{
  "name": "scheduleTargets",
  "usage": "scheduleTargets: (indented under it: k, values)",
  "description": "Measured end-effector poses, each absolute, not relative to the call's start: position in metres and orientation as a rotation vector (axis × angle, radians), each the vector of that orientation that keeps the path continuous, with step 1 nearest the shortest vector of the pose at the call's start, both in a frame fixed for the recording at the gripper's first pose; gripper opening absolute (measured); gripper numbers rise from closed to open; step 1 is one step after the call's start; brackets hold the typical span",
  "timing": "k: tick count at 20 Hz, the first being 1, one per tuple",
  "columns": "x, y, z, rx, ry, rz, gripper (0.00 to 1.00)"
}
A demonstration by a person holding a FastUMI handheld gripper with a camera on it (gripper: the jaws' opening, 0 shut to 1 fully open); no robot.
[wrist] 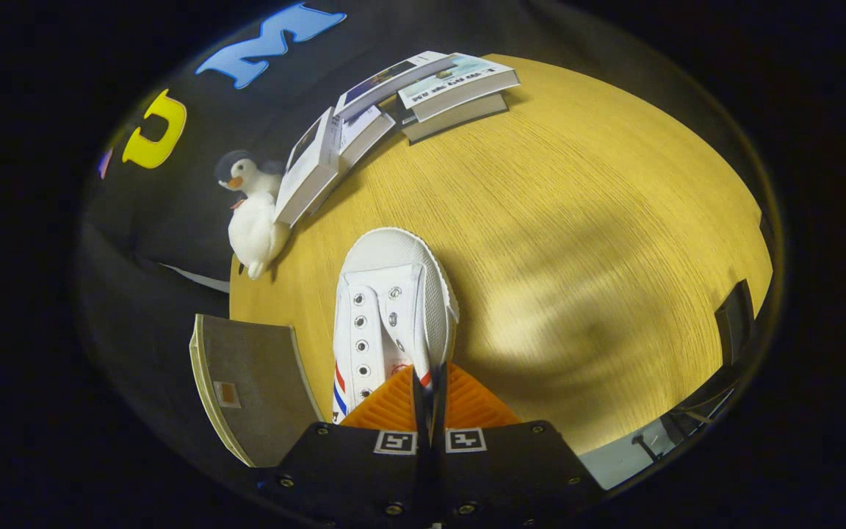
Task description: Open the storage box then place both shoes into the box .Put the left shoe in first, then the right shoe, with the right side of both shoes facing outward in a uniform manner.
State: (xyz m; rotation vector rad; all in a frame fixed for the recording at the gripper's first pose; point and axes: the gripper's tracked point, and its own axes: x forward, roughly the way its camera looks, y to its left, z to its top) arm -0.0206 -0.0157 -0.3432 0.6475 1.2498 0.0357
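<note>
A white canvas shoe point(390, 308) with red and blue side stripes points its toe away from me over the wooden table point(577, 242). My gripper point(429, 393) is shut on the shoe, with both orange fingers point(474, 404) pinching the thin rim of its opening and only a narrow slit between them. The heel is hidden beneath the fingers. Just left of the fingers and the shoe is the storage box point(254, 382), seen as a grey-brown panel with a pale edge and a small orange label. I cannot tell whether it is open.
A plush penguin point(252, 217) stands at the table's far left edge, beside a row of leaning and stacked books point(393, 99) along the back. A dark object point(735, 319) sits at the table's right edge.
</note>
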Motion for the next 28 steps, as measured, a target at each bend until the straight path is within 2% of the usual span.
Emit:
scheduleTargets:
  k: [14,28]
  values:
    - [0.002,0.105,-0.23,0.658,1.134,0.218,0.0]
    - [-0.006,0.223,-0.21,0.563,1.144,0.319,0.0]
